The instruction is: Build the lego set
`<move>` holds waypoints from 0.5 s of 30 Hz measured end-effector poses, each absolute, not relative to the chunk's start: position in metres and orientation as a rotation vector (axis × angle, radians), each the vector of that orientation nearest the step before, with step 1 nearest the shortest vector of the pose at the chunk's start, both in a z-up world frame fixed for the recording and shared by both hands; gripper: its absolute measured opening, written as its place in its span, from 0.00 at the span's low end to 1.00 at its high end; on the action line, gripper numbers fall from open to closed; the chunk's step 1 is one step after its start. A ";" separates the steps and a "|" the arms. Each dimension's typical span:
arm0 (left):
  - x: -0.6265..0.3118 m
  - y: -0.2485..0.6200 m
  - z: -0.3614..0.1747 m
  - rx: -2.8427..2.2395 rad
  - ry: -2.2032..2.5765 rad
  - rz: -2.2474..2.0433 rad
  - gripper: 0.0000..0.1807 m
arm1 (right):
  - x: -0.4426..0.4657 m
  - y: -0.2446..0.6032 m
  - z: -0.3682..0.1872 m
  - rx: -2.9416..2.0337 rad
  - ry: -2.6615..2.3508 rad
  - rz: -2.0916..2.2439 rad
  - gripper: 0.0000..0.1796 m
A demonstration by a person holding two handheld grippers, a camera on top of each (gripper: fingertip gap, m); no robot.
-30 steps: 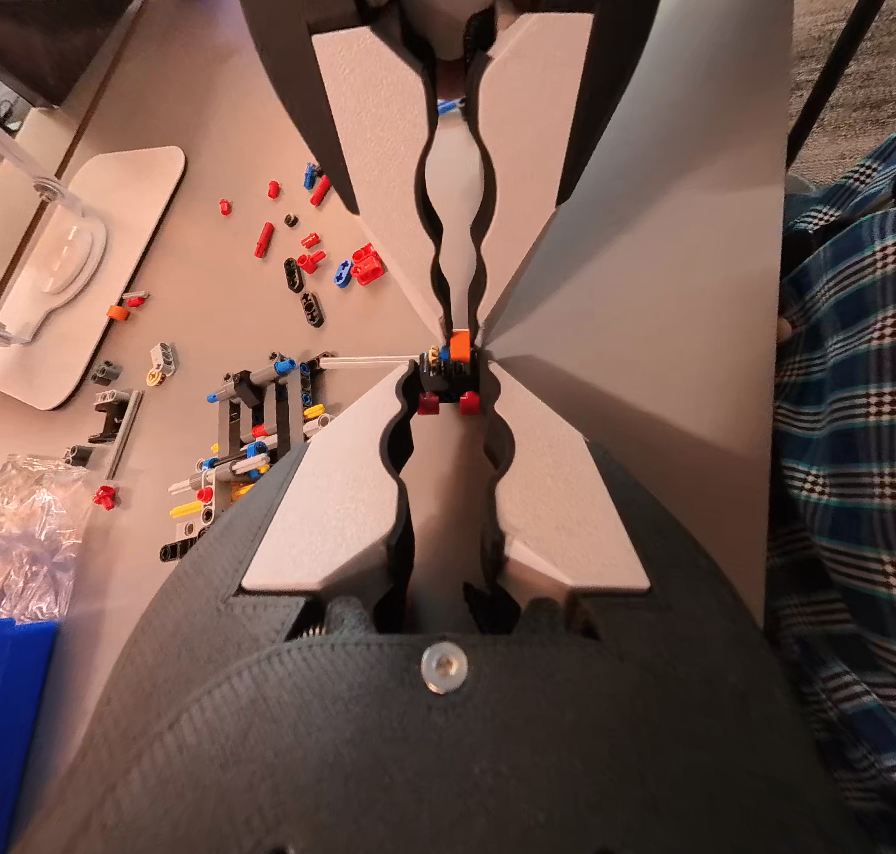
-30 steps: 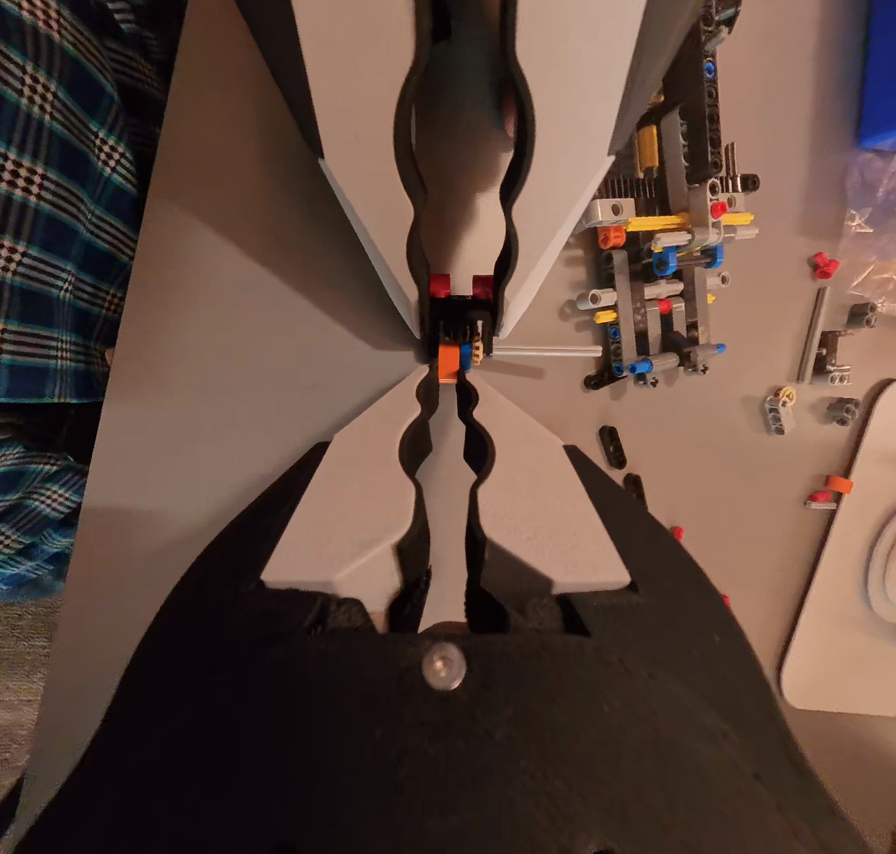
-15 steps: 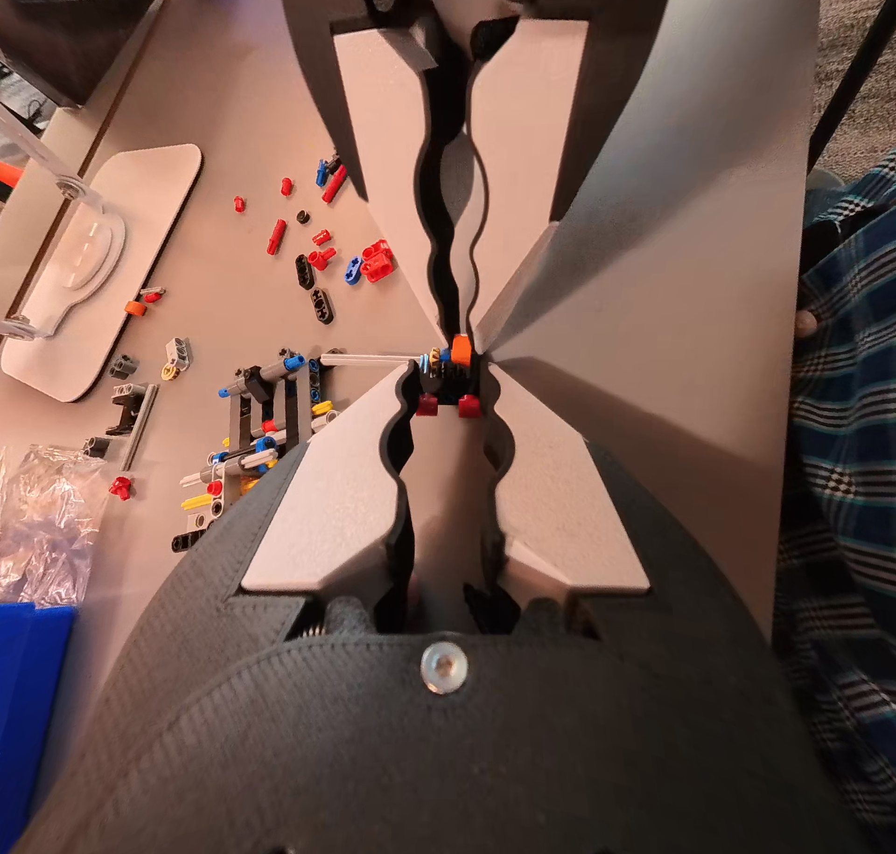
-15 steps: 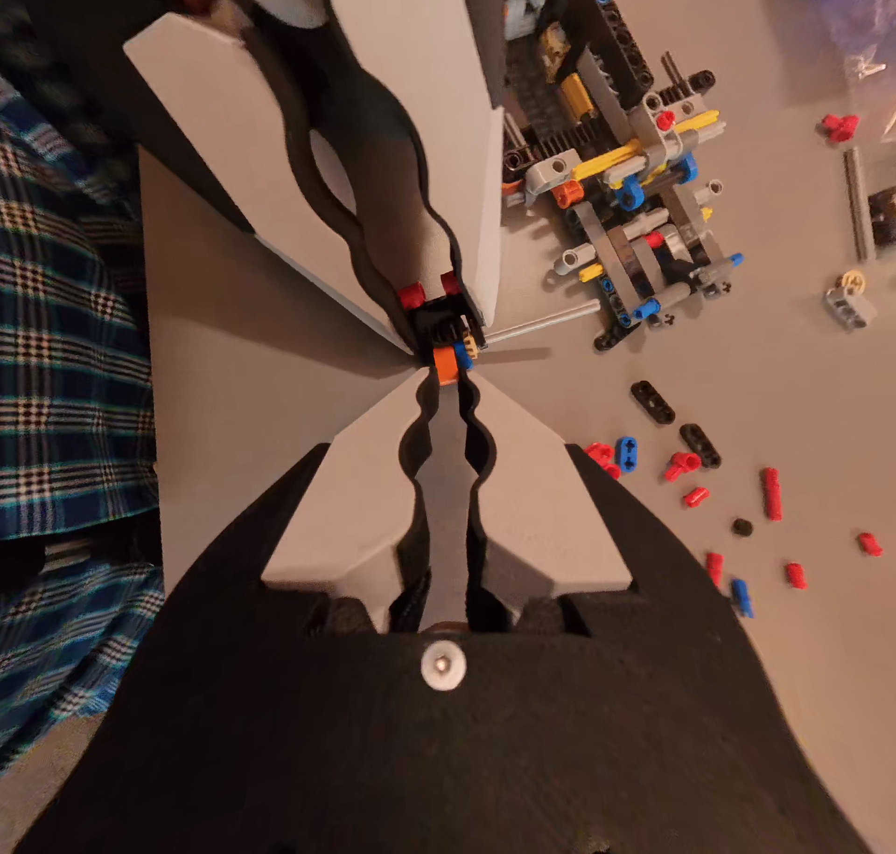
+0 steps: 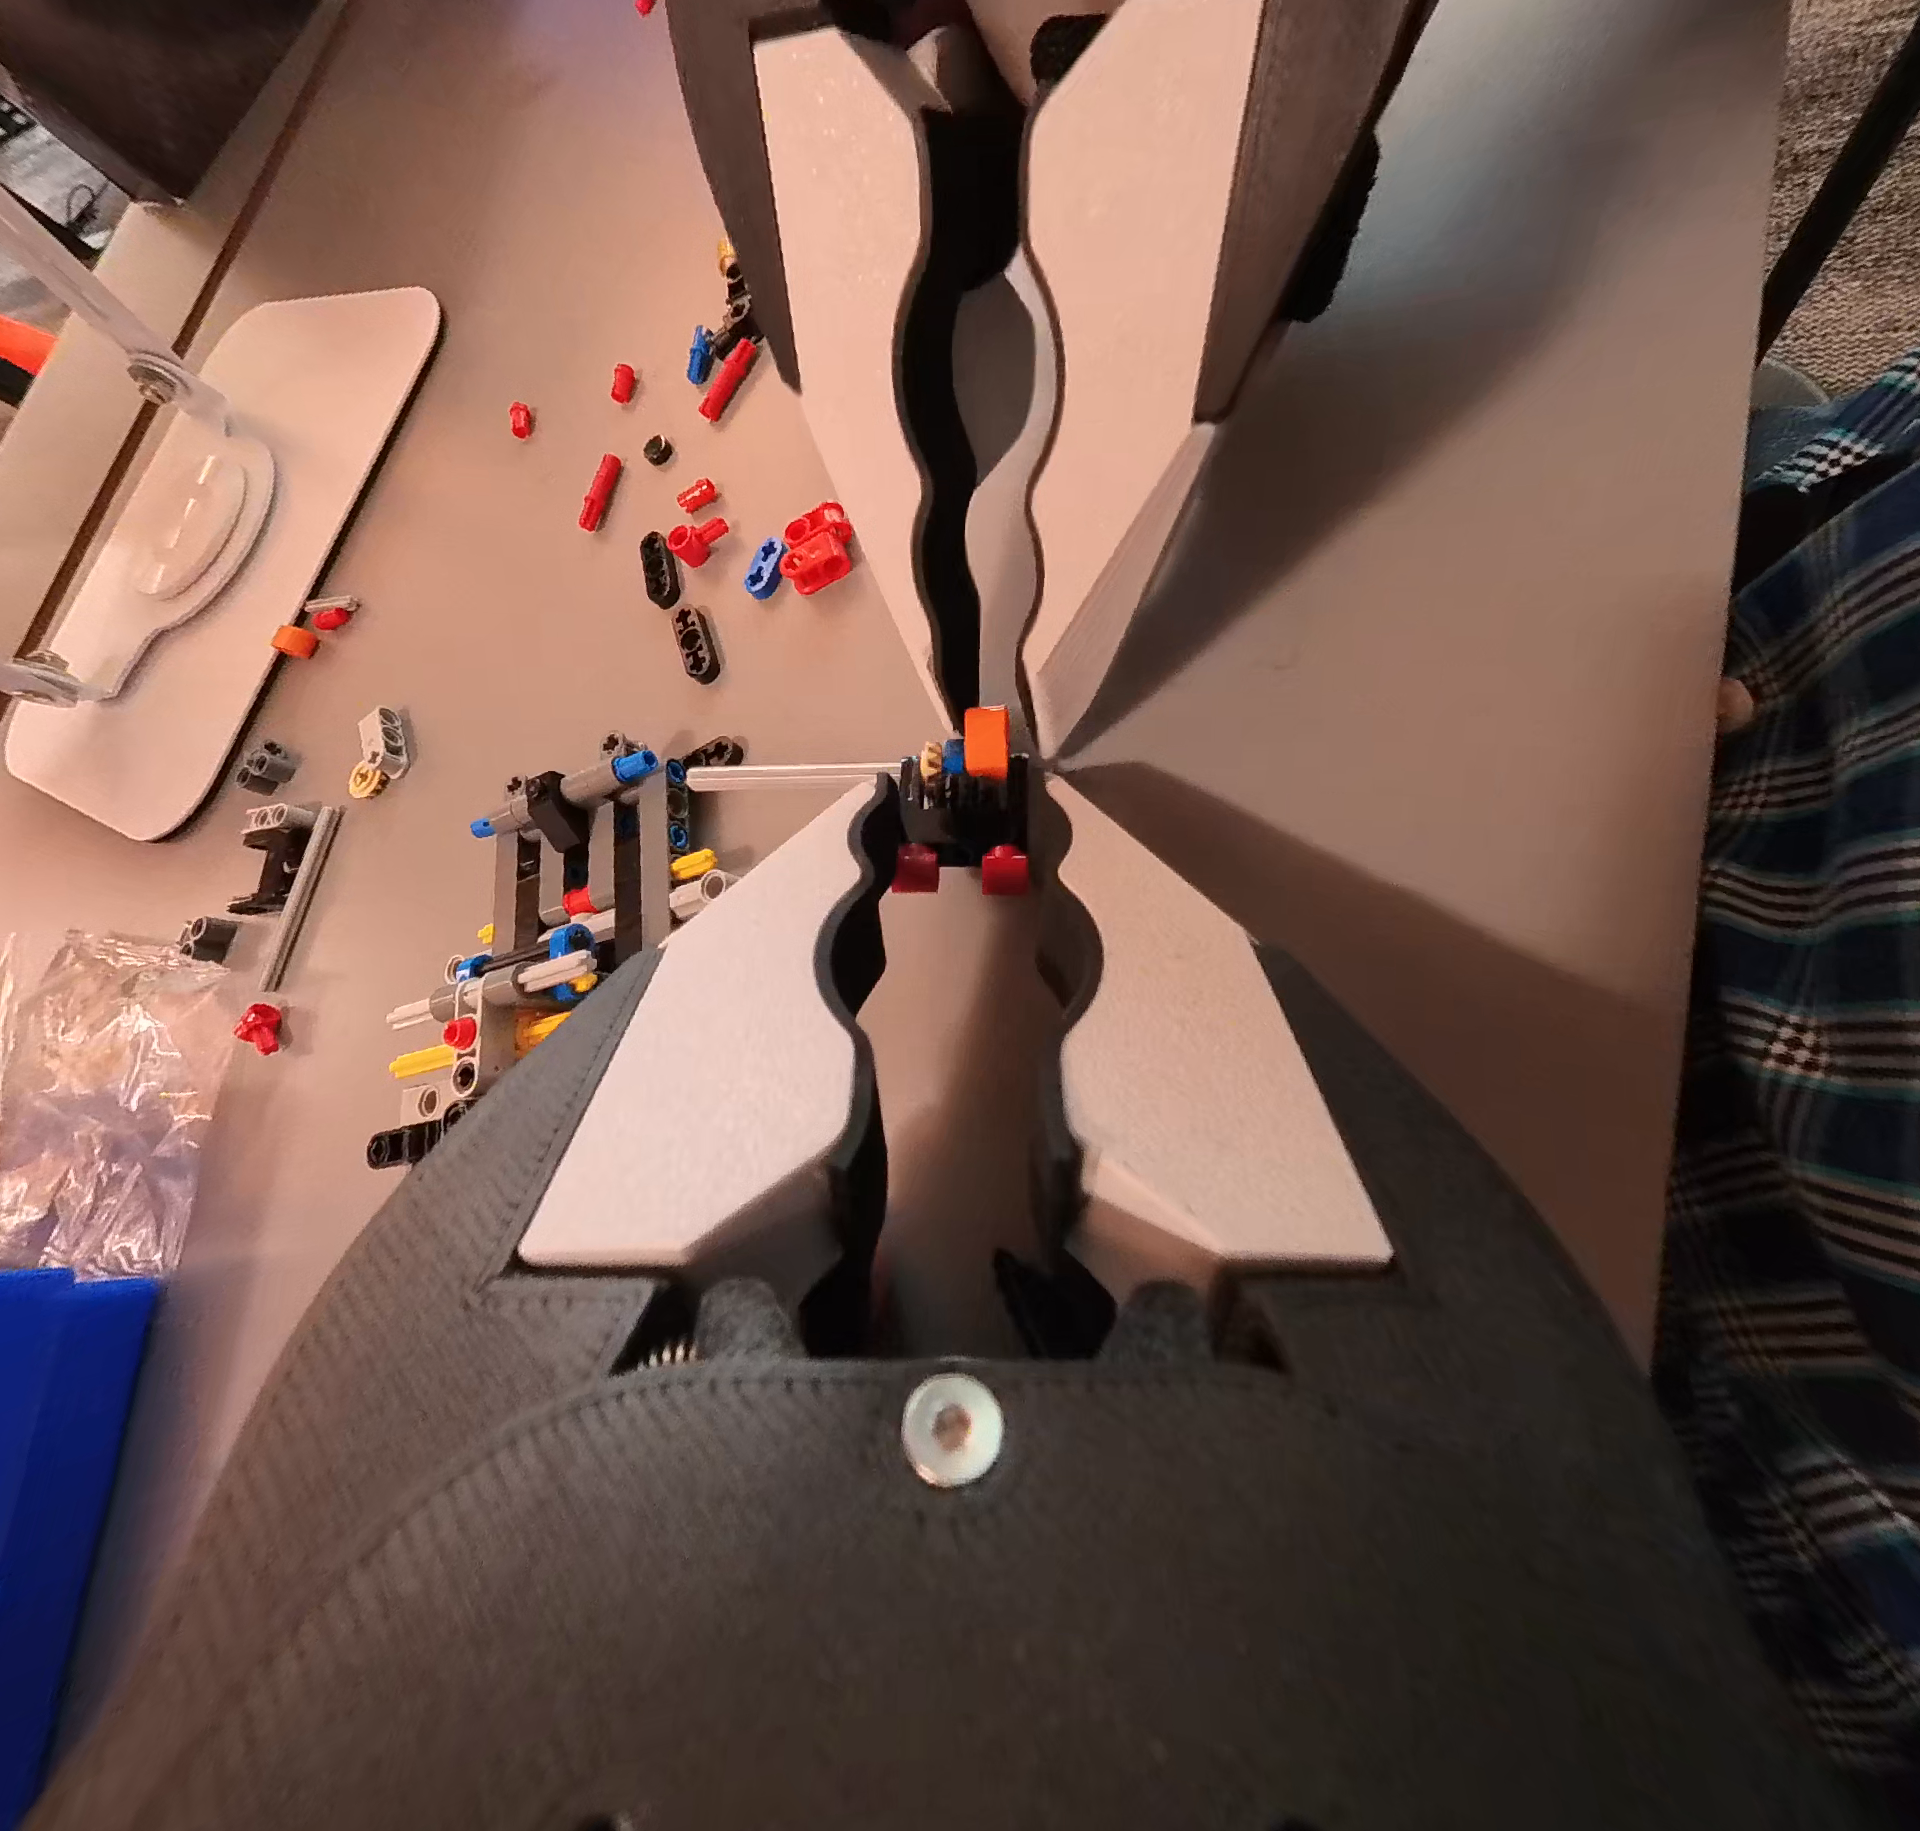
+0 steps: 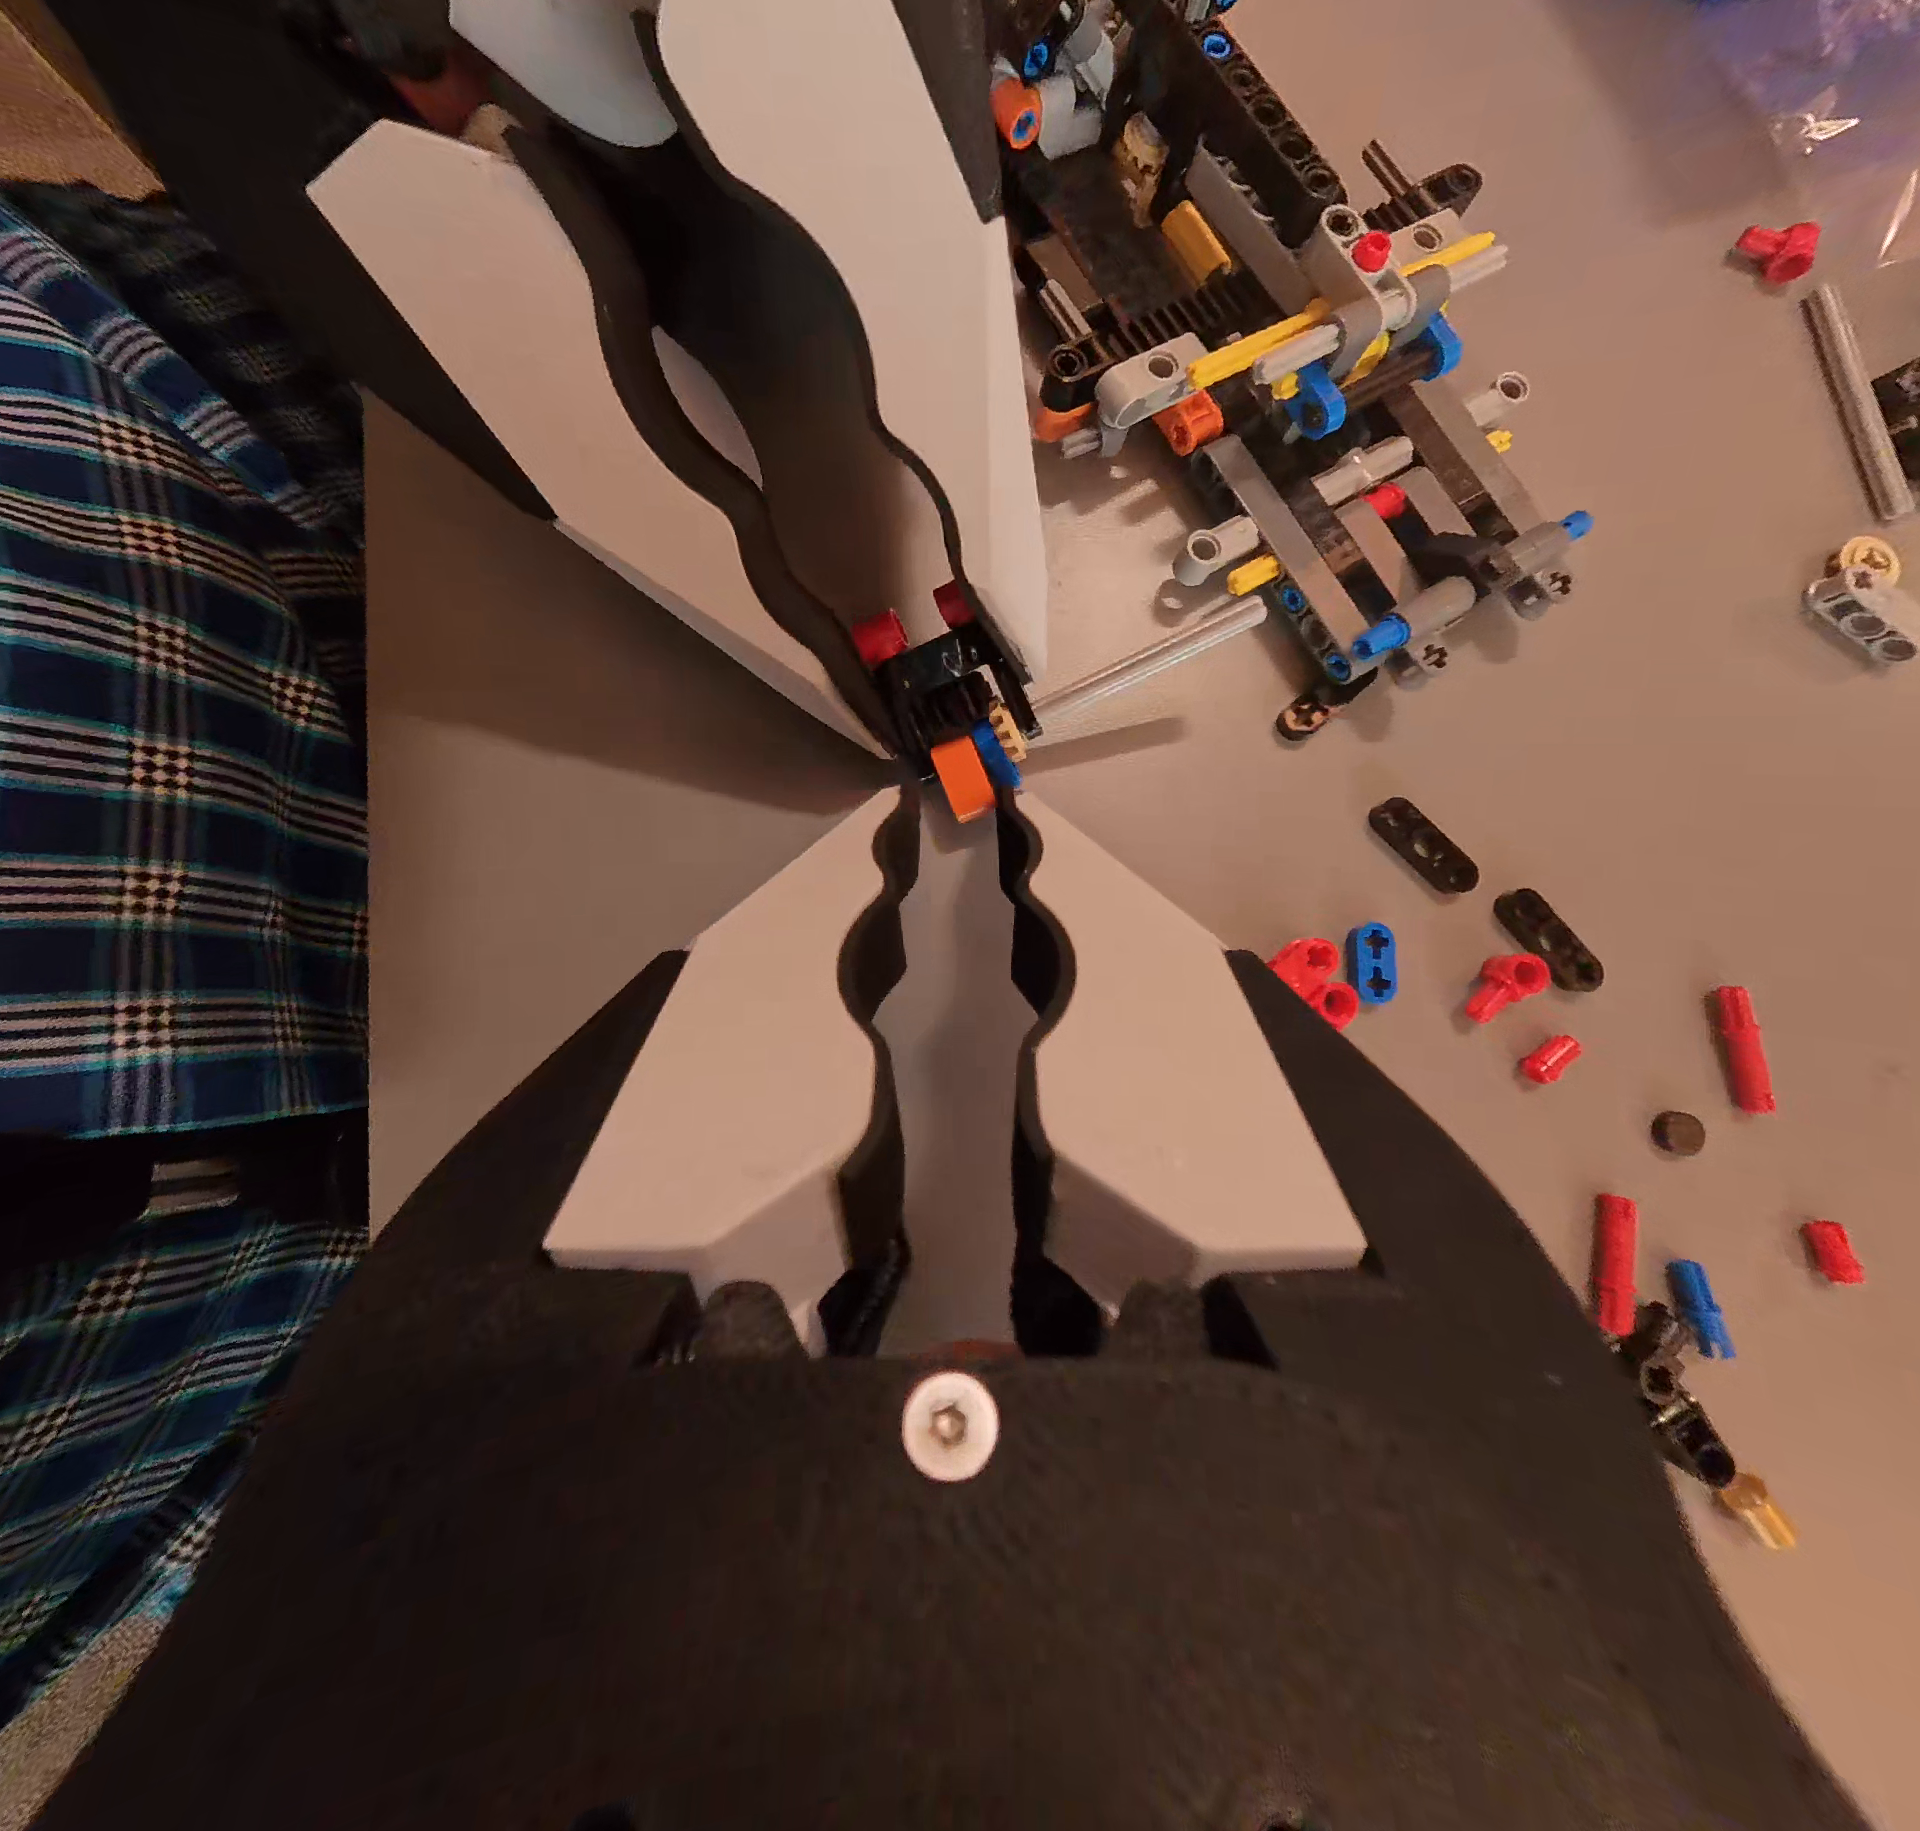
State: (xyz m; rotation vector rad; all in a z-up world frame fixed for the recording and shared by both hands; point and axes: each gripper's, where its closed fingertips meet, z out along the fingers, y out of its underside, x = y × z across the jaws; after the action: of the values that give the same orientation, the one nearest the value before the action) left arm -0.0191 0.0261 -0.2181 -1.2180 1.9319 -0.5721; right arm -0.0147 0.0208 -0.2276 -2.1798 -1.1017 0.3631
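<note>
My left gripper is shut on a small black sub-assembly with two red pins, a tan gear and a thin grey axle that sticks out to the left. My right gripper meets it tip to tip and is shut on an orange bush at the sub-assembly's end. The bush also shows in the left wrist view, under the right gripper's tips. In the right wrist view the left gripper comes in slanted from the upper left. The part-built model lies on the table beside the grippers.
Loose red, blue and black pieces are scattered on the table. A white board with a clear stand, a plastic bag and a blue bin lie at the left. A person in a plaid shirt is at the table edge.
The right gripper has tilted and swung relative to the left one, so more of the model and loose pieces show. Both grippers keep their hold on the joined parts.
</note>
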 end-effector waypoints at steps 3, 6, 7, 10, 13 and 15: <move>-0.020 0.027 -0.218 -1.218 1.929 -0.564 0.13 | -0.013 0.020 -0.222 -2.177 -1.064 0.413 0.07; -0.021 0.027 -0.218 -1.209 1.923 -0.547 0.13 | -0.009 0.019 -0.219 -2.225 -0.962 0.513 0.05; -0.021 0.026 -0.218 -1.206 1.923 -0.544 0.13 | -0.010 0.019 -0.218 -2.241 -0.912 0.581 0.04; -0.021 0.025 -0.219 -1.206 1.923 -0.537 0.13 | -0.011 0.017 -0.219 -2.273 -0.813 0.733 0.05; -0.023 0.023 -0.221 -1.223 1.940 -0.536 0.13 | -0.011 0.019 -0.222 -2.285 -0.751 0.790 0.06; -0.023 0.024 -0.222 -1.238 1.940 -0.537 0.13 | -0.012 0.019 -0.223 -2.285 -0.748 0.790 0.05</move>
State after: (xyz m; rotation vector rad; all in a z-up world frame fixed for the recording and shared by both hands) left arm -0.0234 0.0237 -0.2220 -1.2380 1.9398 -0.5372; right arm -0.0116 0.0192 -0.2226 -2.2854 -0.7483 0.7904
